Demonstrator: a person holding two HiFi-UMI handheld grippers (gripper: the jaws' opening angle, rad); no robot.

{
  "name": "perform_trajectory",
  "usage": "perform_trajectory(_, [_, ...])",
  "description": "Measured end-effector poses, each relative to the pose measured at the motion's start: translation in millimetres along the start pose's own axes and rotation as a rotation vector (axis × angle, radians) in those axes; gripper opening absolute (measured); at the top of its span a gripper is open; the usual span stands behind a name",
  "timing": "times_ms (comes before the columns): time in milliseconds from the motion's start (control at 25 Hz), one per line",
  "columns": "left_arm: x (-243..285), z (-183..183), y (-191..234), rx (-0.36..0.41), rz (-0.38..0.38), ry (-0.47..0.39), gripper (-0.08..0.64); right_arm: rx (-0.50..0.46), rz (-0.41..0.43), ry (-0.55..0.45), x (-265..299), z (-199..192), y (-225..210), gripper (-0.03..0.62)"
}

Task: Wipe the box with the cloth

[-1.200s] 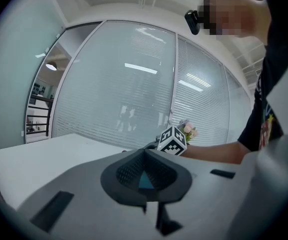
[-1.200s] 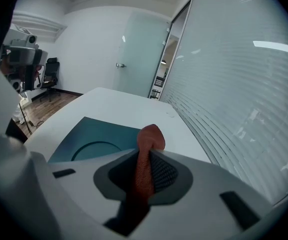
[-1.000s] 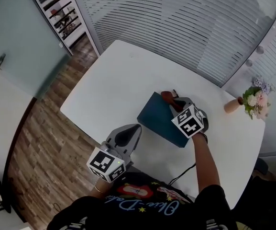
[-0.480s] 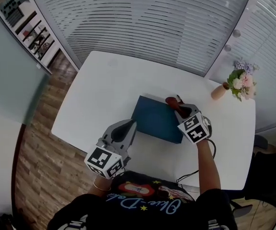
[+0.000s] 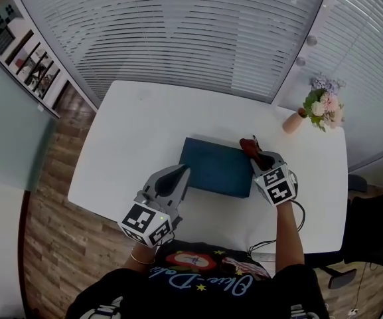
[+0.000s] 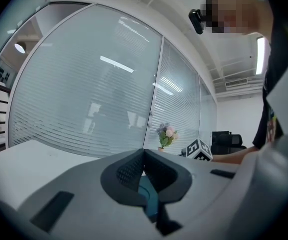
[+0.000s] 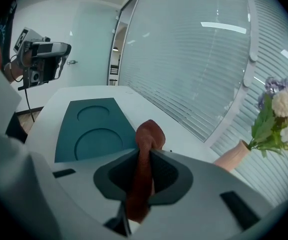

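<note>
A dark teal box (image 5: 216, 167) lies flat on the white table (image 5: 145, 121); the right gripper view shows two round recesses in its lid (image 7: 91, 131). My right gripper (image 5: 256, 153) hovers at the box's right end, shut on a rust-red cloth (image 5: 249, 145) that sticks out between the jaws (image 7: 146, 154). My left gripper (image 5: 178, 175) rests at the box's near left corner, jaws shut with nothing in them (image 6: 144, 159).
A peach vase of flowers (image 5: 322, 106) stands at the table's far right corner. A black cable (image 5: 271, 239) trails off the near edge by my right arm. Blinds cover the glass wall behind; wooden floor lies to the left.
The head view has swung, so the table sits squarer. My right gripper with the cloth has slid from over the box's top toward its right end. The left gripper stays put.
</note>
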State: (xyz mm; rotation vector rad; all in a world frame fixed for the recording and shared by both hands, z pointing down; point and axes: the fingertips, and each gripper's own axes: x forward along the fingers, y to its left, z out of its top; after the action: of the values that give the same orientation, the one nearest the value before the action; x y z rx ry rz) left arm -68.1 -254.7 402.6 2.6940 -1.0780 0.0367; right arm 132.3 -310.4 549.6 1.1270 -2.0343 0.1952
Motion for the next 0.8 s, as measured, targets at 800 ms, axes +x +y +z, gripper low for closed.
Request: perform_trajectory(800, [-15,4,34,-0.024,0.056,-0.032,0.003,0.406,0.006,-0.372,-16,85,-7,0.055])
